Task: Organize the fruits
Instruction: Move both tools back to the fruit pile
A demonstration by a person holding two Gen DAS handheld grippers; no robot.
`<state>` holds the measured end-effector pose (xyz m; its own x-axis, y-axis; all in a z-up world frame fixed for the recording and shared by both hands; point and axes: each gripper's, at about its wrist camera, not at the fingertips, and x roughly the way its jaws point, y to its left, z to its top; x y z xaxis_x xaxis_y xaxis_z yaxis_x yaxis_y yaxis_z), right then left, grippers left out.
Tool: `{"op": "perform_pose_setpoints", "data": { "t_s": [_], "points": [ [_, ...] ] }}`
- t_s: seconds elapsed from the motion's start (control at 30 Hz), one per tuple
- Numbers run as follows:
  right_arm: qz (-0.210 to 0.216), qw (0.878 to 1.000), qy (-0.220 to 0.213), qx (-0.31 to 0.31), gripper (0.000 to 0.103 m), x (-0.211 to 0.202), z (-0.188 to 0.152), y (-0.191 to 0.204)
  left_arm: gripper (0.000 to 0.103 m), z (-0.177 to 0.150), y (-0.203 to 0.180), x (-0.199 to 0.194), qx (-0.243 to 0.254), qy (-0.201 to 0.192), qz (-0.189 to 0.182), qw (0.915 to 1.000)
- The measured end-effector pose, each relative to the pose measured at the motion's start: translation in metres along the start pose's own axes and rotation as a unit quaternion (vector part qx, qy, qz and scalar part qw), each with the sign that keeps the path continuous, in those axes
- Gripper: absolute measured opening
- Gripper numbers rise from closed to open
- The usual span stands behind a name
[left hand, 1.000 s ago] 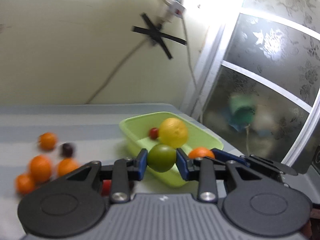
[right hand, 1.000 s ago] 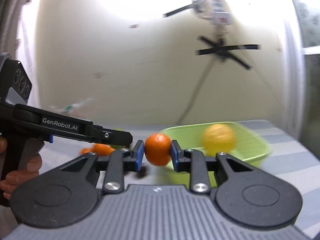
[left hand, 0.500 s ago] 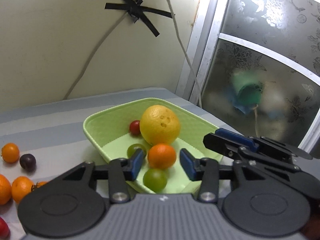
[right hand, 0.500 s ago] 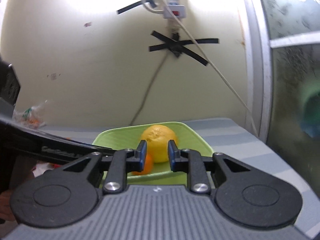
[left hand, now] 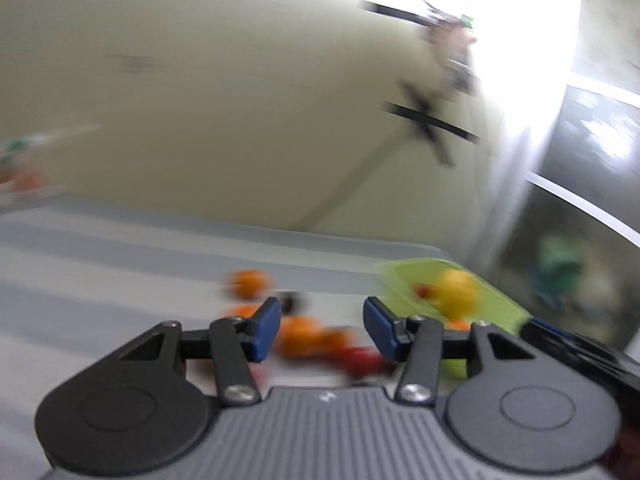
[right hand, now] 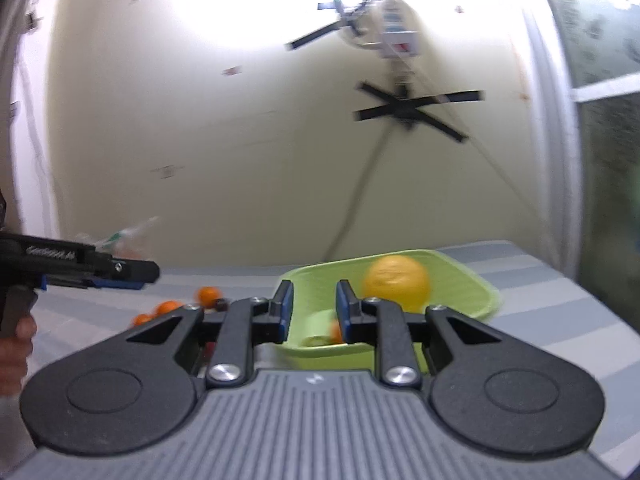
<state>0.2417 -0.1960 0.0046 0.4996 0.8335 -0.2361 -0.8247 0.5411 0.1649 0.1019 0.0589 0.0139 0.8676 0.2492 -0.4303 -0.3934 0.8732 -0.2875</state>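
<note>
— What is being carried by the left gripper (left hand: 320,330)?
— Nothing; its jaws are being held wide apart above the blurred oranges (left hand: 304,334) at lower centre, probably for the next pick.
— And the right gripper (right hand: 311,310)?
— Parted slightly, empty, being held before the green basin (right hand: 464,280), where a large yellow citrus (right hand: 398,284) is lying.

We see left wrist view motion-blurred: loose fruits (left hand: 308,334) smeared, count unclear. Green tray (right hand: 460,280) front hidden behind right gripper (right hand: 314,308); small fruits inside indistinct.
</note>
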Motion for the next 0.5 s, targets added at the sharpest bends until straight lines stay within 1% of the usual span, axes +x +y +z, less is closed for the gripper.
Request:
{"op": "perform_pose_setpoints", "data": {
  "t_s": [0.03,0.13,0.2,0.3,0.4,0.5],
  "points": [
    [0.012,1.000,0.007,-0.005,0.026,0.003,-0.001,0.008,0.046,-0.002,0.016,-0.008,-0.012,-0.003,0.019,0.9997],
    [0.041,0.998,0.034,-0.024,0.026,0.014,-0.005,0.030,0.046,-0.008,0.044,-0.027,-0.030,-0.010,0.053,0.9981],
    [0.053,0.996,0.058,-0.040,0.026,0.024,-0.010,0.045,0.046,-0.014,0.054,-0.031,-0.034,-0.008,0.065,0.9973],
    [0.057,0.992,0.095,-0.058,0.027,0.038,-0.016,0.062,0.046,-0.017,0.062,-0.030,-0.032,0.001,0.063,0.9975],
    [0.060,0.989,0.121,-0.060,0.028,0.049,-0.019,0.070,0.046,-0.020,0.055,-0.018,-0.013,0.018,0.048,0.9986],
    [0.058,0.988,0.130,-0.064,0.041,0.052,-0.023,0.074,0.046,-0.025,0.042,-0.005,0.008,0.035,0.028,0.9990]
  ]
}}
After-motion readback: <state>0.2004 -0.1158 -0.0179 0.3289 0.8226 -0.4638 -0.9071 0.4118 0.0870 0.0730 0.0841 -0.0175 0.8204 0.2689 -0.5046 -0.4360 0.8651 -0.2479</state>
